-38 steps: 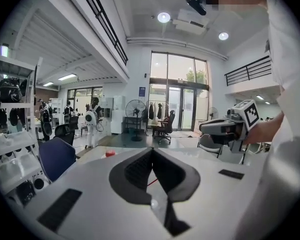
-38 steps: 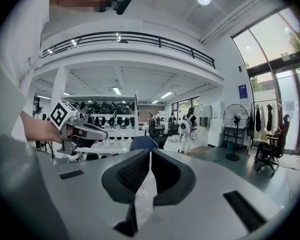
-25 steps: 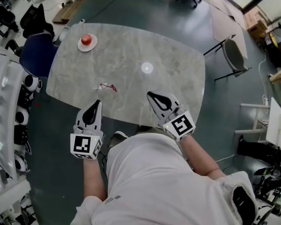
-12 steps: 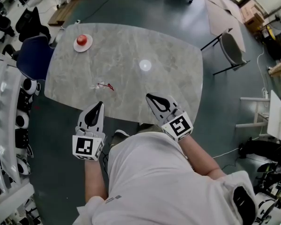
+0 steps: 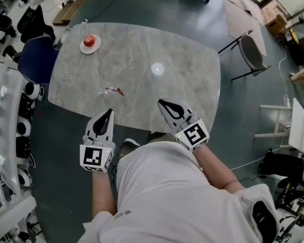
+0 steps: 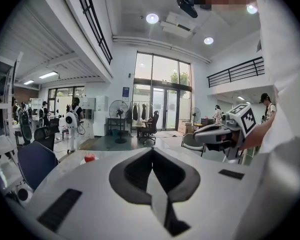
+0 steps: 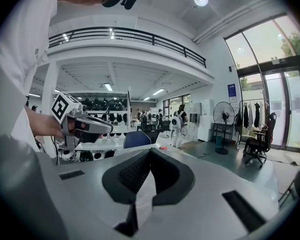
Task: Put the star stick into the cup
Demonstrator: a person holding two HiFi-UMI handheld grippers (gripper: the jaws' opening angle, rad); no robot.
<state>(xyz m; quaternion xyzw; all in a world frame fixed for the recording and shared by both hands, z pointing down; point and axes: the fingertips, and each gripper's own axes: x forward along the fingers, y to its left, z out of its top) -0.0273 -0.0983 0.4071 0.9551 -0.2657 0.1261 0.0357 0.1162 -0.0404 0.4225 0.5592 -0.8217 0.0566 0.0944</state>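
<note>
The star stick [image 5: 113,90], a thin red and pale piece, lies flat on the left half of the grey marble table [image 5: 192,95]. To its right and farther from me stands the small white cup [image 5: 157,69]. My left gripper [image 5: 108,112] hovers at the table's near edge, just short of the stick, jaws shut and holding nothing. Over the near edge below the cup, my right gripper [image 5: 162,103] is shut and empty too. The left gripper view shows closed jaws [image 6: 151,151] and the right gripper [image 6: 225,133]. The right gripper view shows closed jaws [image 7: 150,151] and the left gripper [image 7: 85,125].
A white plate with a red fruit-like object [image 5: 90,43] sits at the table's far left corner. A blue chair [image 5: 38,59] stands off the left edge, a grey chair [image 5: 251,59] to the right. White equipment racks [image 5: 5,135] line the left side.
The left gripper has slipped slightly back toward the person. The right gripper and the things on the table have stayed put.
</note>
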